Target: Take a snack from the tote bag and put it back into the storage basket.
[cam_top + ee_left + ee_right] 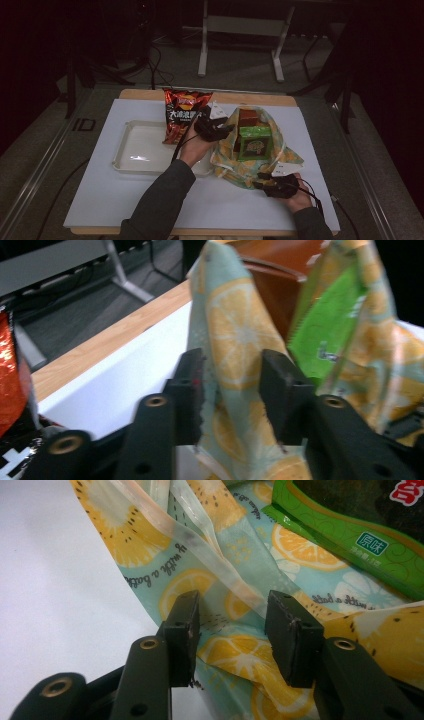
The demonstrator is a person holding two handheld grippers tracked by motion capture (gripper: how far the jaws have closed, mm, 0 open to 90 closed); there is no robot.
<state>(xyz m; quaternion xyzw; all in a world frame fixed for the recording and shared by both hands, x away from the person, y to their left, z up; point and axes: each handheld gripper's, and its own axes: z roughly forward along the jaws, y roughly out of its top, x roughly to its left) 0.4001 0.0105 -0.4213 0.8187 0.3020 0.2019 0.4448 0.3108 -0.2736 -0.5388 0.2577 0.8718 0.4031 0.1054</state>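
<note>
Lemon-print bag [252, 150] on the desk [100, 200], green box [254, 142] inside it, left gripper [214, 129] at the bag's left edge, jaws spread around a fold, right gripper [265, 181] at its near edge, jaws spread over the plastic, chip packet [182, 117] left of the bag.

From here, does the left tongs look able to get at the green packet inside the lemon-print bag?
Probably not directly: the lemon-print bag wall stands between the left tongs and the green packet.
</note>
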